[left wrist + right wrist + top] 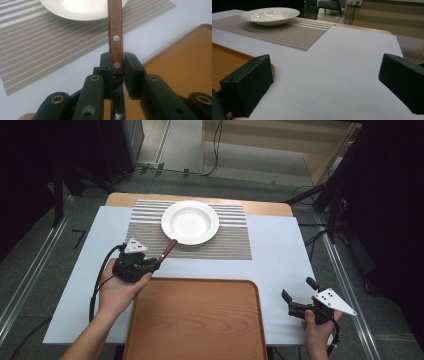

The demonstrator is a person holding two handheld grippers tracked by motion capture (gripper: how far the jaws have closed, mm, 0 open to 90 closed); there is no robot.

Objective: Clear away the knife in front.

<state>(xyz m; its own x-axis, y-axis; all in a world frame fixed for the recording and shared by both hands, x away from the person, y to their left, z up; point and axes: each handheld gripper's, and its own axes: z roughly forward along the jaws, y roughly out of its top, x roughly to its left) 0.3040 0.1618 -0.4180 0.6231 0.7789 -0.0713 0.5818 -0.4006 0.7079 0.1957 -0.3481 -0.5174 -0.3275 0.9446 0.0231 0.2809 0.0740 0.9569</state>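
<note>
The counter (280,270) lay under a pale sheet, with dark floor and cables around it. Nearest the person sat one wooden tray (200,320), bare. Just beyond its far left corner the left gripper (117,65) had its fingers (106,66) clamped on the butt of one wooden-handled utensil (115,30) — two rivets showed on the handle, and its working end was hidden against the plate, so whether it was a knife or something else could not be told. The handle ran up from the gripper to the near rim of the one white plate (190,222), which stood on a single striped placemat (230,242) at the far side. The right gripper (300,292) hung beside the tray's right edge, its fingers (247,80) wide apart with nothing between them.

The step in hand looked like carrying the utensil to its place beside the plate — or drawing it away from there; the pictures did not settle which. Either way, the next move called for a level carry that kept the tip from knocking the plate's rim, then a low set-down before the fingers let go.
</note>
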